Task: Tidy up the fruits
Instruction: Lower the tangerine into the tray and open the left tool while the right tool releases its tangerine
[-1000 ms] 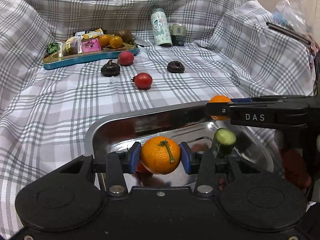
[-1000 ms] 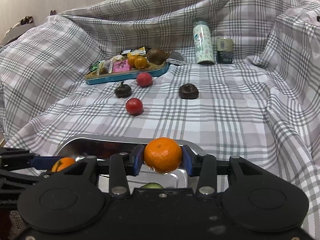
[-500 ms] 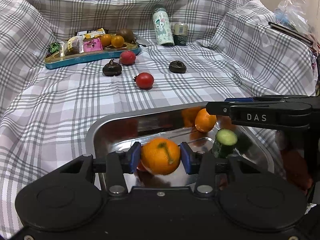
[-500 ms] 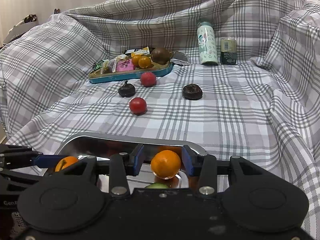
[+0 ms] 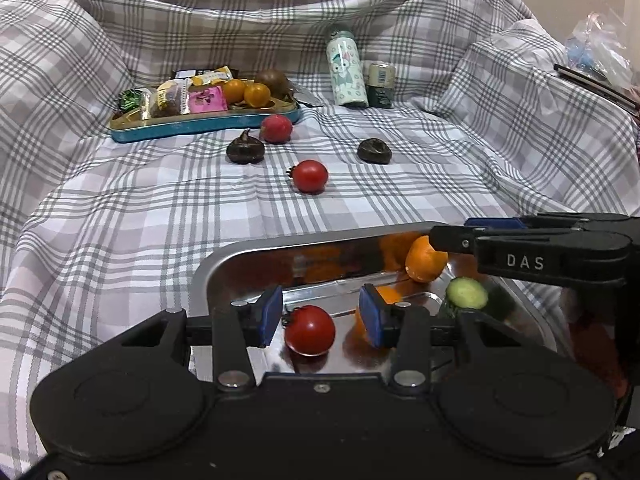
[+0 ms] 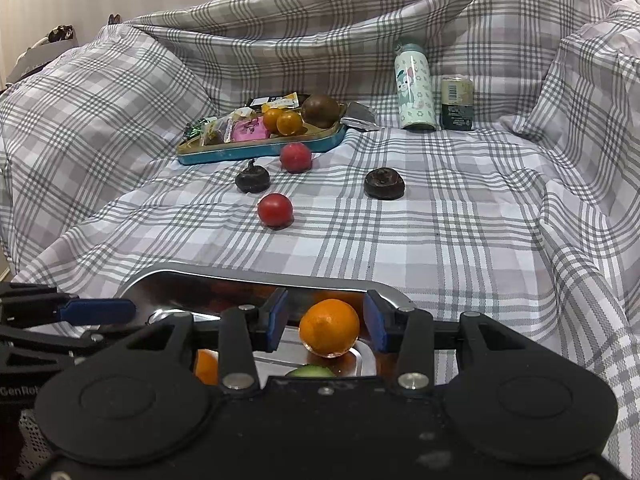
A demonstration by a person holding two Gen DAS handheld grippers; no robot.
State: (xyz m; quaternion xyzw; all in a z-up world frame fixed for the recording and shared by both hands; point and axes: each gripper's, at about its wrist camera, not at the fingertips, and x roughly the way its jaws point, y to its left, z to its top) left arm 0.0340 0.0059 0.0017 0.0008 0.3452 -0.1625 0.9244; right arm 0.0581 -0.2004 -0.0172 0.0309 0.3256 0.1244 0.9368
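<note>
Now both grippers hover over the steel tray (image 5: 208, 276) that sits on the plaid cloth (image 5: 120, 216), and each has its jaws apart with nothing clamped between them. The left gripper (image 5: 319, 315) frames a red tomato (image 5: 309, 330) lying on the tray floor, with space on either side of it. Partly hidden behind its right pad is an orange (image 5: 362, 320), again on the tray floor. The right gripper (image 6: 326, 320) frames a second orange (image 6: 329, 327), which rests in the tray near its far wall, clear of both pads. A cucumber piece (image 5: 466, 294) stands in the tray close by, cut face up. Farther back on the cloth lie another red tomato (image 5: 310, 176), a pinkish-red fruit (image 5: 276, 129) just beside the blue tray (image 5: 200, 126), and two dark fruits (image 5: 245, 149), one to the left and one off to the right. The blue tray holds snack packets (image 5: 188, 98), two small orange fruits (image 5: 246, 92) and a brown fruit (image 5: 272, 79). A patterned bottle (image 5: 346, 70) and a small can (image 5: 381, 85) stand upright side by side behind everything.
</note>
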